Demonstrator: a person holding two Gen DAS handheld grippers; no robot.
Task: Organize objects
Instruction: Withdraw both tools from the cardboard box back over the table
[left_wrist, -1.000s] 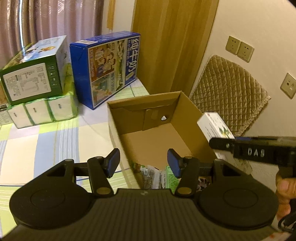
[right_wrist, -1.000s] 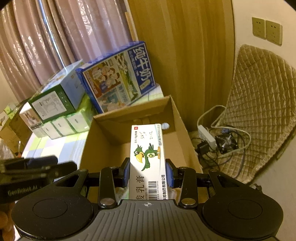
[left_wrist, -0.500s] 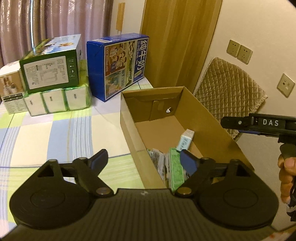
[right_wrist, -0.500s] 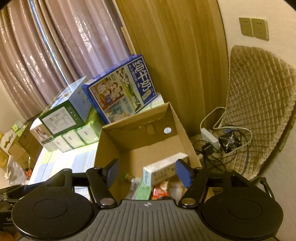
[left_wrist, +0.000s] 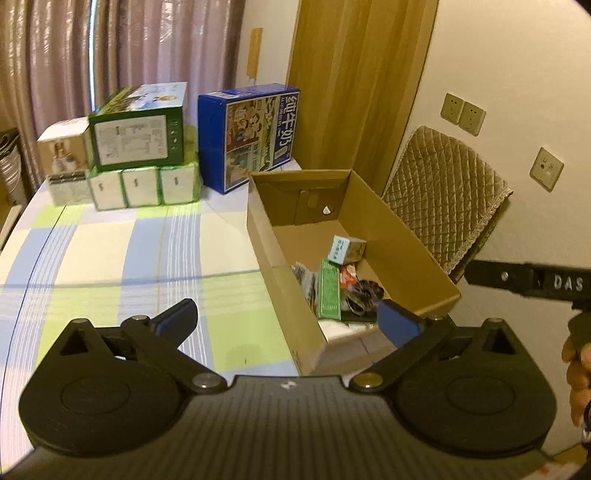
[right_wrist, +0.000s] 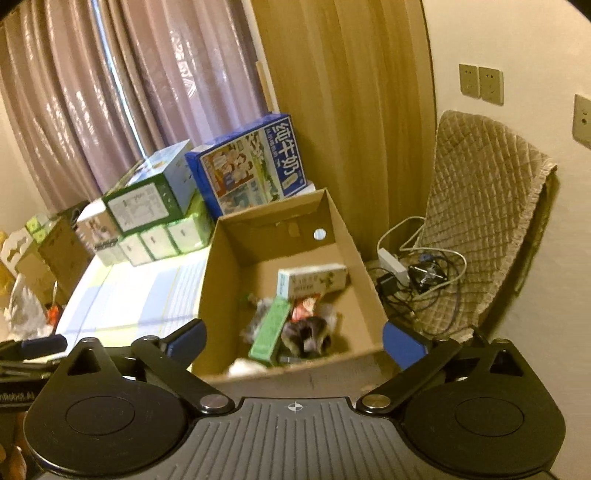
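An open cardboard box (left_wrist: 399, 251) (right_wrist: 221, 280) stands at the right edge of the checked tablecloth. Inside it lie a white medicine carton (left_wrist: 346, 249) (right_wrist: 314, 280), a green carton (left_wrist: 330, 294) (right_wrist: 271, 328) and several small packets. My left gripper (left_wrist: 286, 319) hovers wide open above the box's near end, with nothing between its fingers. Held just in front of the box, my right gripper (right_wrist: 293, 338) is also wide open and empty. Its body shows as a black bar (left_wrist: 528, 282) at the right of the left wrist view.
A blue milk carton box (left_wrist: 251, 134) (right_wrist: 251, 166), a green box (left_wrist: 138, 129) on white tissue packs (left_wrist: 144, 184) and a small brown box (left_wrist: 62, 151) line the table's far end. A quilted chair (left_wrist: 443, 192) (right_wrist: 480, 214) and a power strip with cables (right_wrist: 406, 266) lie right of the box.
My right gripper opened and dropped the white medicine carton into the box. Both grippers pulled back from the box and opened wider.
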